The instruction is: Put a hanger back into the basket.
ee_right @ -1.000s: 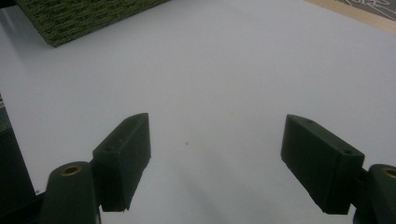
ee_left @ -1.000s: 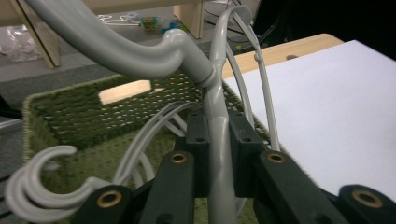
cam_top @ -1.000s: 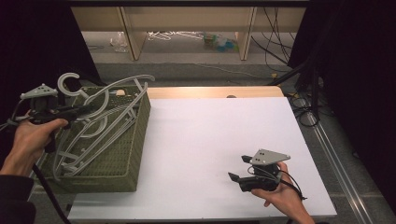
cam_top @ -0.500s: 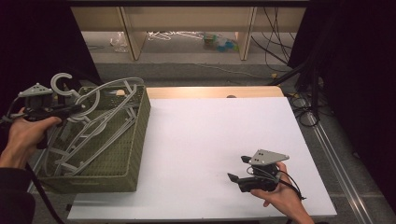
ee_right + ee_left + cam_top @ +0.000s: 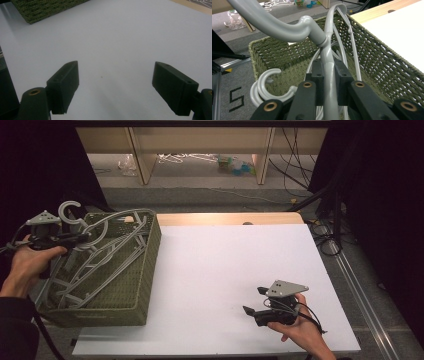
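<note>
Black tools (image 5: 257, 307), grey triangular plates (image 5: 285, 289)

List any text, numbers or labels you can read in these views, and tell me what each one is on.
"5": black mark on the grey floor beside the green woven basket, left gripper view.
No print shows on the grey hanger, the basket or the white table top.
Packages on the far floor: any print too small and blurred to read.

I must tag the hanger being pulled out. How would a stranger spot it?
Find the green woven basket at the table's left edge. Among its grey hangers, it is the hanger clamped in the left gripper, its hook raised past the basket's rim.
</note>
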Demonstrator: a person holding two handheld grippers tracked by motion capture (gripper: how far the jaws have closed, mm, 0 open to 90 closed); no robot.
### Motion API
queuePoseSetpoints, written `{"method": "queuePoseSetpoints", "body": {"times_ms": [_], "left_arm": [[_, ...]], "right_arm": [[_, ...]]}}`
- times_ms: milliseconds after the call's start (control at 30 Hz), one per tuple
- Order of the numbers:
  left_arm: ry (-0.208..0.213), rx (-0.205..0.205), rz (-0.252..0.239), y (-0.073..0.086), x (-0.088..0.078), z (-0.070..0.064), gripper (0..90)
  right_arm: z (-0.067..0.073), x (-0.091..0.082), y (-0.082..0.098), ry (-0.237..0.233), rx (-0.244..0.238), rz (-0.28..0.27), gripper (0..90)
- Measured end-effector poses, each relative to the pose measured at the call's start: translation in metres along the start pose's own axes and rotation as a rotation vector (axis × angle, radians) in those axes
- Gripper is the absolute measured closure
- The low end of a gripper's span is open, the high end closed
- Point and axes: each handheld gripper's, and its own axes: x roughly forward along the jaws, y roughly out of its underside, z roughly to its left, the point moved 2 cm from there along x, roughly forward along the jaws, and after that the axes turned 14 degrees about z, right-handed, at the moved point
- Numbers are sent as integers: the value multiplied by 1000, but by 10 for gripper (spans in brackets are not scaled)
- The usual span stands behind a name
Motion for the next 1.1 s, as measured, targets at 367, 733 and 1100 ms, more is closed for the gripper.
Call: {"method": "queuePoseSetpoints", "body": {"times_ms": [367, 733, 1100], "left_arm": [[-10, 24, 69, 7, 12, 2, 802], [25, -11, 121, 24, 44, -1, 799], [28, -1, 220, 37, 63, -1, 791]], "right_arm": [[0, 0, 0, -2, -2, 2, 229], [-1, 1, 1, -3, -3, 9, 231], [0, 2, 1, -5, -1, 10, 232]]}}
